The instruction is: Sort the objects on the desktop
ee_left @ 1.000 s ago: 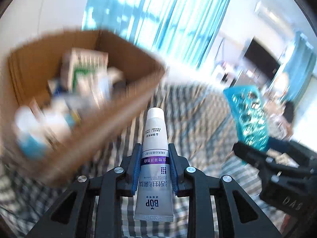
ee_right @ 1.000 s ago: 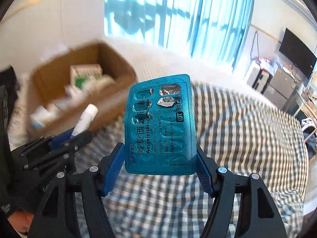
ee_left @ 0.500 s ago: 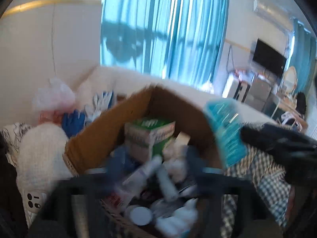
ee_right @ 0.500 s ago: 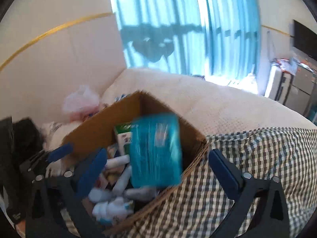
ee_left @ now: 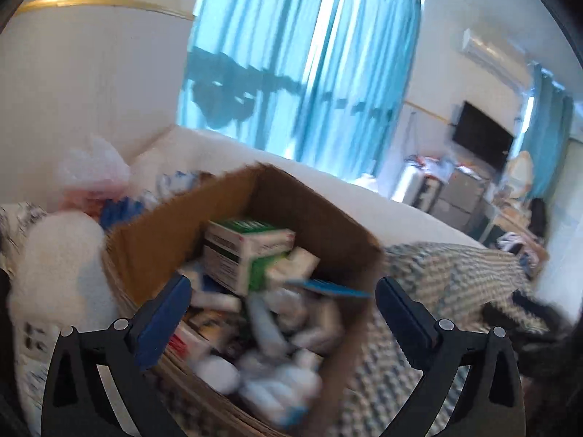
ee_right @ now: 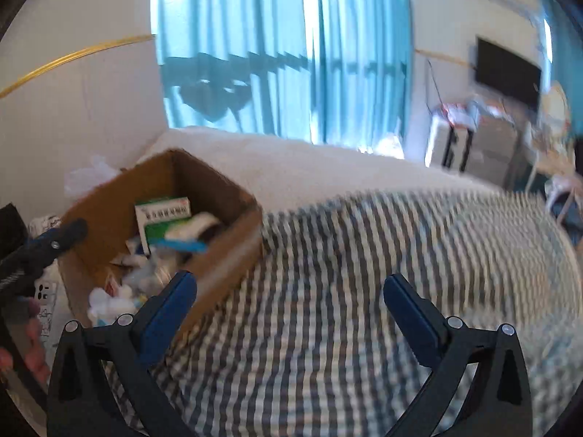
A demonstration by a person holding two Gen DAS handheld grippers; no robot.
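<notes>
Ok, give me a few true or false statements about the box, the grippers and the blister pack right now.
1. The teal blister pack lies inside the cardboard box. True.
2. The right gripper grips a tube. False: nothing sits between its wide-apart jaws.
3. The left gripper is empty, jaws opening. True.
4. The box stands on bare wood. False: beside it lies a checked cloth.
5. A green and white carton is in the box. True.
</notes>
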